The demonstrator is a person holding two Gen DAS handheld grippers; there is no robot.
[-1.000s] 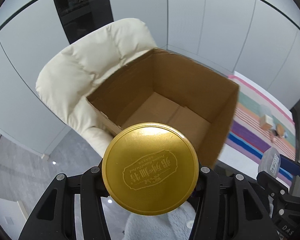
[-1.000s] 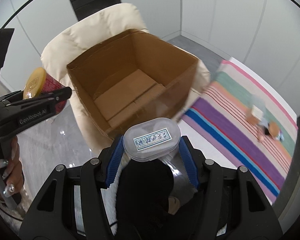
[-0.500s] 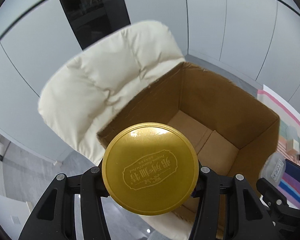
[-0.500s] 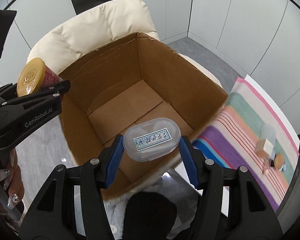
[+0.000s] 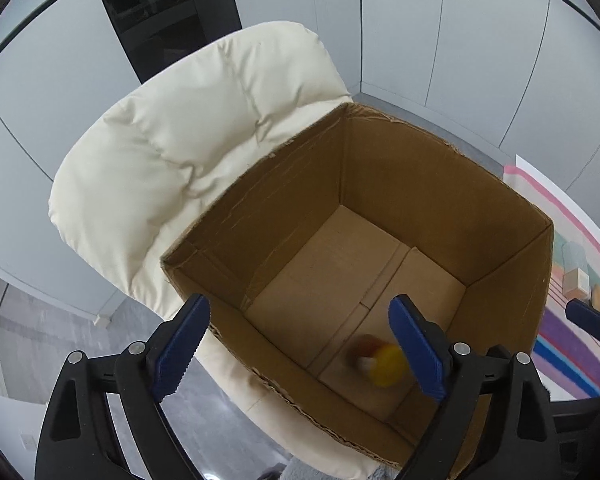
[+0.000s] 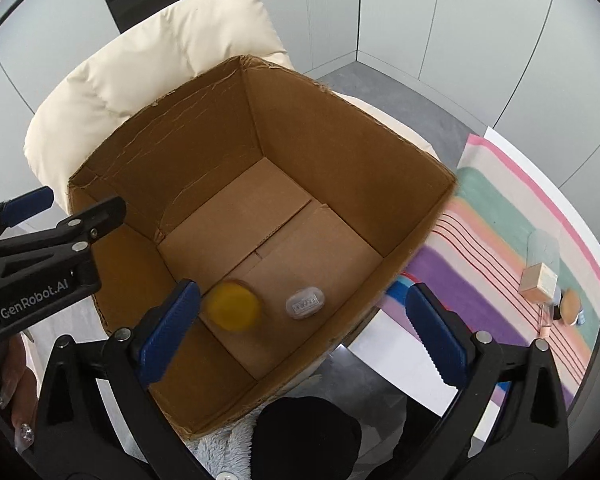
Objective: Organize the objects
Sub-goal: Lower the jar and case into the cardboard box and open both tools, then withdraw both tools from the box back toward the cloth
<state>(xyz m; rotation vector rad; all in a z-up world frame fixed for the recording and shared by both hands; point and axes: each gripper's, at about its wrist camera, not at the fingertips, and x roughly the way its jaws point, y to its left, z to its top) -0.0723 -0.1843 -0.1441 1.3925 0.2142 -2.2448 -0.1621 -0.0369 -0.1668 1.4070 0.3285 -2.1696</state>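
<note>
Gold-lidded tin (image 6: 233, 311), blurred, sits low in the cardboard box (image 6: 340, 152) near its near wall, with the clear lidded container (image 6: 305, 303) just right of it. Left gripper (image 5: 300, 344) and right gripper (image 6: 300, 328) hang above, jaws opening wide, nothing between them. Box rests on a cream chair (image 5: 172, 152).

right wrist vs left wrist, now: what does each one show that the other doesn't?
Right wrist only: the clear tub on the box floor, a hand with painted nails, the left tongs' side, a black object below the box.
Left wrist only: the can's red side; just a tip of the right tongs.
Both: the box on the cream chair, the blurred gold-lidded can inside it, the striped cloth with small items, and each view's own tongs opening with nothing between them.
</note>
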